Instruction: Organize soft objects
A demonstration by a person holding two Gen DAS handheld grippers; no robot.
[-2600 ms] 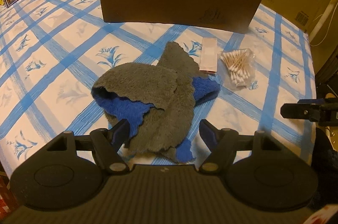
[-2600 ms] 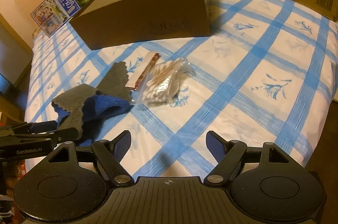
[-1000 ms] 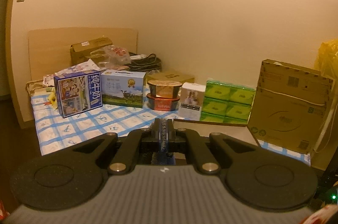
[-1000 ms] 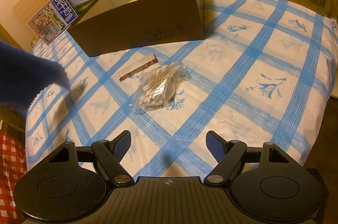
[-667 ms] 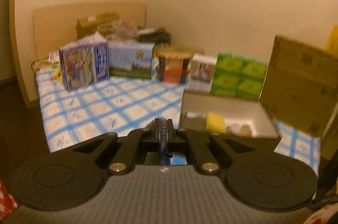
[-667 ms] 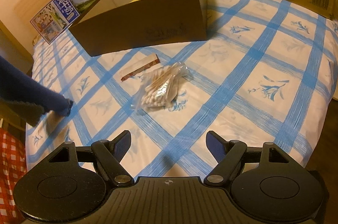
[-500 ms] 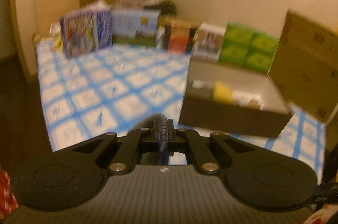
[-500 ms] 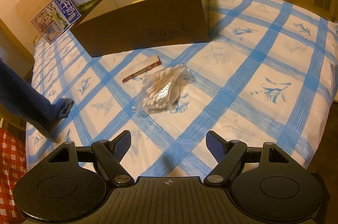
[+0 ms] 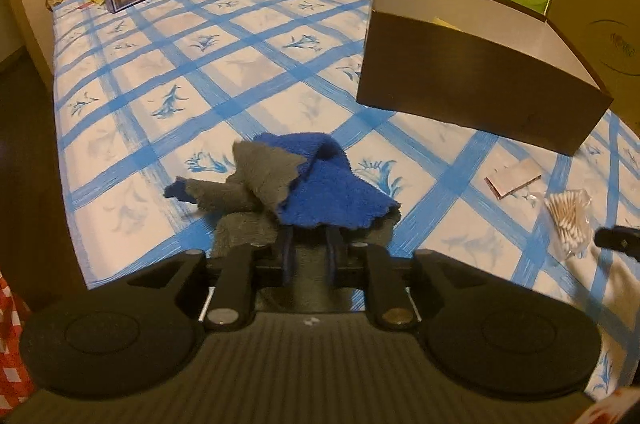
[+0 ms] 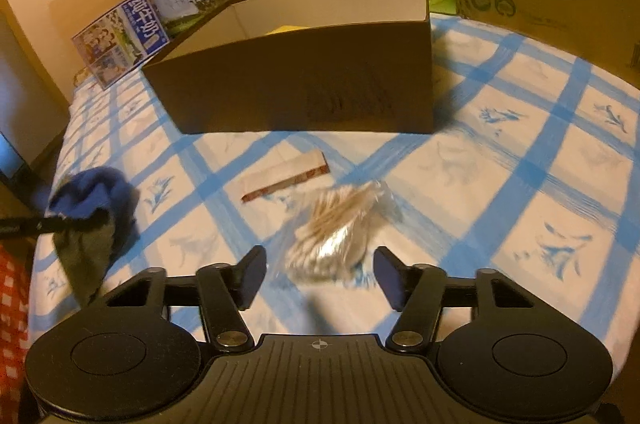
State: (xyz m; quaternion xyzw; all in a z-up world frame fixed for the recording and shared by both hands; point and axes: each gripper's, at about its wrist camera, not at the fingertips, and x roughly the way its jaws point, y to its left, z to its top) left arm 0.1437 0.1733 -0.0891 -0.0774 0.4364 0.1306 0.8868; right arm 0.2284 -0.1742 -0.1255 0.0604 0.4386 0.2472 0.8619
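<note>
left claw [image 9: 306, 244]: my jaws have just been parting, a narrow gap now; the blue-and-grey cloth [image 9: 296, 188], hanging in the air a moment ago, lies heaped on the checked bedcover [image 9: 168, 64], draped over my tips, apparently released short of the brown box [image 9: 480, 84]. right claw [image 10: 318, 274]: jaws apart but closing, straddling the bag of cotton swabs [image 10: 340, 232], not yet pressing. count: one cloth, one bag, one flat packet [image 10: 286, 176], one box.

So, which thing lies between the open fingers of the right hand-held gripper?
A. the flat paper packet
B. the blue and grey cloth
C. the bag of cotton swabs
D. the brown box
C: in the right wrist view the bag of cotton swabs lies just ahead of the right hand-held gripper, between its spread fingers.
</note>
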